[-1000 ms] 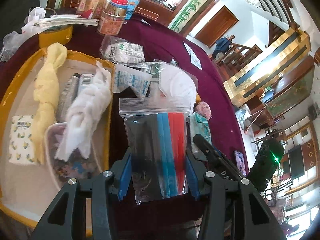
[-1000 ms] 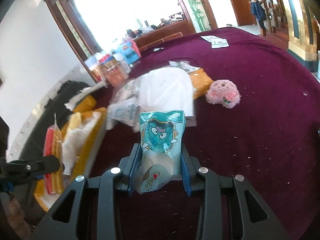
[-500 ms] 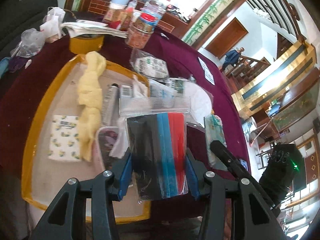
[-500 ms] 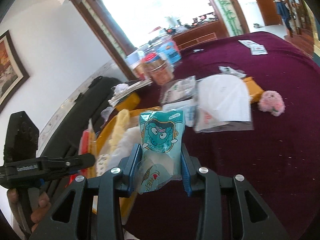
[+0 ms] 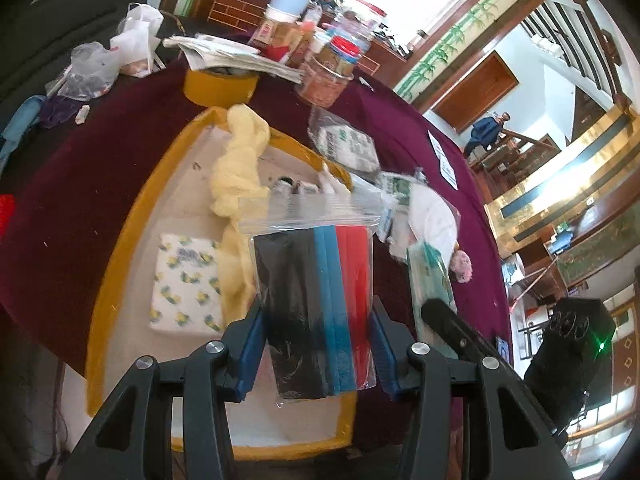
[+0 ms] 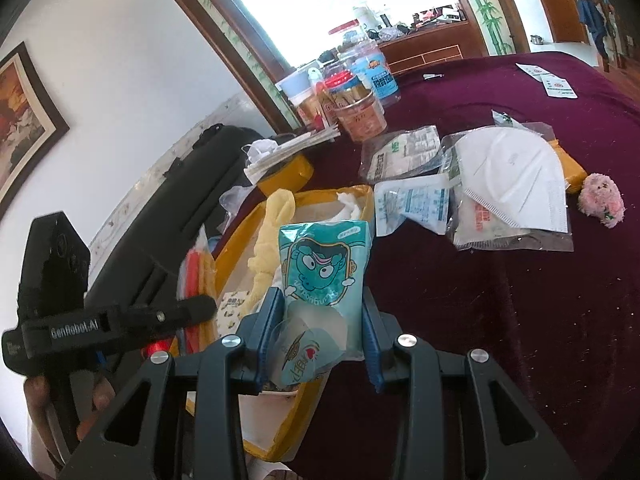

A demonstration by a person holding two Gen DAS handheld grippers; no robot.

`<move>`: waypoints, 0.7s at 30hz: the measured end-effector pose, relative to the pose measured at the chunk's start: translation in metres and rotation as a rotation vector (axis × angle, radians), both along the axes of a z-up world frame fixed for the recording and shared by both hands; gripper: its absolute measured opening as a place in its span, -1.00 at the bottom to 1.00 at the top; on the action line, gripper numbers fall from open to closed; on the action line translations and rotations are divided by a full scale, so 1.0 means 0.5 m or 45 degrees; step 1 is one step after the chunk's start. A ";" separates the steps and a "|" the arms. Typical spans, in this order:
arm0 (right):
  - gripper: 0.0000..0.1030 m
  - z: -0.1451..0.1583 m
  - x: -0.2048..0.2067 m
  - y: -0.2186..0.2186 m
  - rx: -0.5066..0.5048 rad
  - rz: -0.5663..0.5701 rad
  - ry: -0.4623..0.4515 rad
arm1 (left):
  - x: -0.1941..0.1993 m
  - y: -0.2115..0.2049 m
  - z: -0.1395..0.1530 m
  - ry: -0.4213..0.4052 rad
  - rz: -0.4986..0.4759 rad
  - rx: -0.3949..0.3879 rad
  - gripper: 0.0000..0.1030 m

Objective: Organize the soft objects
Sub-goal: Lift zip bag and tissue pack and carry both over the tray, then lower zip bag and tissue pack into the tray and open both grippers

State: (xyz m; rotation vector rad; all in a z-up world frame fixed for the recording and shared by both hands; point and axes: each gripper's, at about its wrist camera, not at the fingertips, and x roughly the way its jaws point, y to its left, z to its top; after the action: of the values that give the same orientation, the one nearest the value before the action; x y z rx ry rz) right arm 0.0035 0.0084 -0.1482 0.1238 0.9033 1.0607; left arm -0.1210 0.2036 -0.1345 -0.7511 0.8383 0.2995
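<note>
Progress looks partial to us: the yellow-rimmed tray (image 5: 120, 248) at the near edge of the maroon table (image 5: 100, 128) already holds a knotted yellow cloth (image 5: 240, 160), a lemon-print tissue pack (image 5: 186, 284) and a white cloth (image 6: 352, 204) at its far rim. We hold two more items above it. Our left gripper (image 5: 316, 344) is clamped on a zip bag of black, blue and red strips (image 5: 316, 304), its blue pads pressing both sides of the bag, which stands upright over the tray's near right corner. Our right gripper (image 6: 318, 336) is clamped on a teal cartoon pouch (image 6: 324, 276), hanging over the tray's right rim.

Both packs, we judge, are bound for the tray and neither has been set down yet. Left on the cloth beyond the tray's right side are a bagged white mask (image 6: 516, 176), two printed sachets (image 6: 404, 152) (image 6: 416, 204), an orange packet (image 6: 570, 168) partly under the mask, and a pink plush ball (image 6: 602, 198) farther toward the table's right edge. Jars and papers (image 5: 332, 64) crowd the far edge; we doubt they belong to the job. So roughly half remains, by our reckoning.
</note>
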 end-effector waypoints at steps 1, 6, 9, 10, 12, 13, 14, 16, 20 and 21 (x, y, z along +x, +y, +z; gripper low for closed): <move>-0.30 -0.002 -0.001 0.004 -0.003 0.007 0.000 | 0.000 0.010 0.001 0.004 0.013 0.009 -0.01; -0.30 -0.004 -0.011 0.035 -0.032 0.049 -0.025 | 0.009 0.063 0.000 0.025 0.063 0.039 -0.01; -0.29 0.007 -0.006 0.054 -0.025 0.062 -0.036 | 0.022 0.094 0.001 0.032 0.077 0.059 -0.01; -0.29 0.012 -0.003 0.062 -0.017 0.066 -0.040 | 0.028 0.104 0.000 0.045 0.089 0.069 -0.01; -0.28 0.022 0.008 0.083 -0.011 0.075 -0.056 | 0.042 0.120 0.000 0.053 0.080 0.093 -0.01; -0.28 0.024 0.015 0.096 -0.015 0.076 -0.057 | 0.051 0.129 -0.002 0.066 0.081 0.101 -0.01; -0.28 0.025 0.024 0.109 -0.017 0.082 -0.053 | 0.060 0.139 -0.007 0.086 0.085 0.101 -0.01; -0.28 0.023 0.043 0.142 -0.032 0.102 -0.039 | 0.076 0.150 -0.016 0.100 0.070 0.103 -0.01; -0.28 0.003 0.072 0.200 -0.088 0.105 -0.037 | 0.099 0.163 -0.039 0.147 0.049 0.079 -0.01; -0.27 -0.005 0.080 0.215 -0.100 0.108 -0.032 | 0.104 0.162 -0.041 0.150 0.035 0.083 -0.01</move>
State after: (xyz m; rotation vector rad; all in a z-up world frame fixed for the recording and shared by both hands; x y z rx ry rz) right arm 0.0435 0.1158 -0.1509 0.0062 0.9326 1.1014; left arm -0.0688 0.2849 -0.1552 -0.6894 0.9258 0.3966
